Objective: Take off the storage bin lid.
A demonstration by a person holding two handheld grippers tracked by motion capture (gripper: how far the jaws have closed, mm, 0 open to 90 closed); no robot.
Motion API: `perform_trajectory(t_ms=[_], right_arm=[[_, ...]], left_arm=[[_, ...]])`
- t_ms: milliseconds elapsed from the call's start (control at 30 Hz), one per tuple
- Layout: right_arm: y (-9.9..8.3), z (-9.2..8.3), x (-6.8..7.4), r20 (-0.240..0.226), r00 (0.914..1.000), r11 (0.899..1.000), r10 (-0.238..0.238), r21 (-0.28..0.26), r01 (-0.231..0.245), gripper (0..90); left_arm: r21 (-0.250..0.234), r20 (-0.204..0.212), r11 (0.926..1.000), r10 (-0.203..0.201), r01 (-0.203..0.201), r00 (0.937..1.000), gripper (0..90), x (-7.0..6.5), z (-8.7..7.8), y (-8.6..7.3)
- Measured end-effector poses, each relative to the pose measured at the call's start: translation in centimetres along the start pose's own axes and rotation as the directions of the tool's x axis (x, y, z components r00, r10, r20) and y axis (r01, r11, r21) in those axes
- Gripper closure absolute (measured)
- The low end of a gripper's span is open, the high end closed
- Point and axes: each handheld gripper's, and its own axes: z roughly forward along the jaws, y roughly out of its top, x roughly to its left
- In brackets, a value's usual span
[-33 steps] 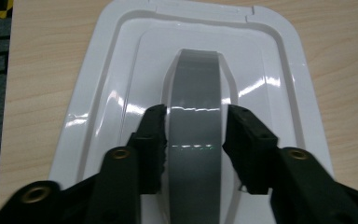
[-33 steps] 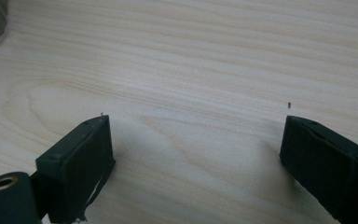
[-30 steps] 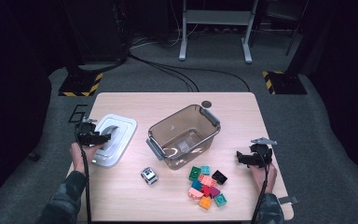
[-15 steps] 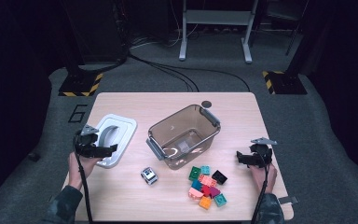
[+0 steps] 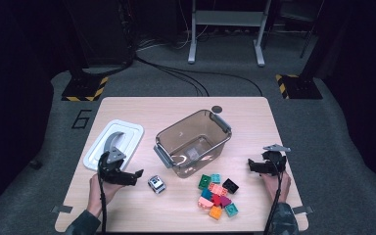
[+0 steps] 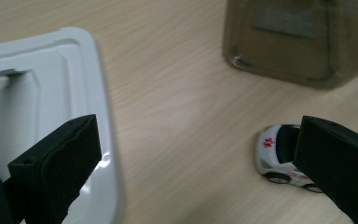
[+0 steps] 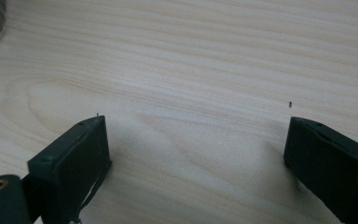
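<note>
Jaws of the left gripper [image 5: 136, 173] stood wide apart, just opened, nothing between them, aimed at the toy car [image 5: 156, 184] at its three o'clock. Right gripper [image 5: 250, 164] was likewise apart over bare table [image 5: 245, 110]. Blocks [image 5: 216, 195] lay between; bin [image 5: 192, 142] and lid [image 5: 127, 132] beyond, ready for loading.

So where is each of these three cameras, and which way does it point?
High view: above the person's side, looking forward and down on the table; forearms, left gripper, right gripper.
Left gripper view: on that gripper, looking along its open jaws at the white lid, toy car and clear bin.
Right gripper view: along open jaws at bare tabletop.
Shared: lid, car and bin, high and left views.
</note>
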Motion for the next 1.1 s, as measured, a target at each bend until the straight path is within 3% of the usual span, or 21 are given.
perform_trajectory(t_ms=[200, 367, 600, 867, 1100], right_arm=[[0.0, 0.0, 0.1, -0.002, 1.0000, 1.000, -0.003, 0.006, 0.003, 2.8], [0.0, 0.1, 0.0, -0.002, 1.0000, 1.000, -0.002, 0.006, 0.002, 2.7], [0.0, 0.1, 0.0, -0.003, 1.0000, 1.000, -0.002, 0.006, 0.002, 2.7], [0.0, 0.1, 0.0, -0.003, 1.0000, 1.000, -0.002, 0.006, 0.002, 2.8], [0.0, 0.0, 0.0, -0.003, 1.0000, 1.000, -0.003, 0.007, 0.003, 2.8]], left_arm=[[0.029, 0.071, 0.9989, 0.036, -0.038, 0.9968, 0.2, -2.7, 1.3, -0.5], [0.065, 0.098, 0.9947, 0.073, -0.080, 0.9925, 0.1, -4.3, 2.6, -1.1], [0.095, 0.113, 0.9906, 0.087, -0.098, 0.9899, 0.9, -5.2, 4.1, -1.7], [0.094, 0.141, 0.9913, 0.079, -0.092, 0.9869, 13.5, -5.4, 4.8, -2.0], [0.085, 0.113, 0.9924, 0.079, -0.089, 0.9904, 23.5, -6.1, 5.1, -2.4]])
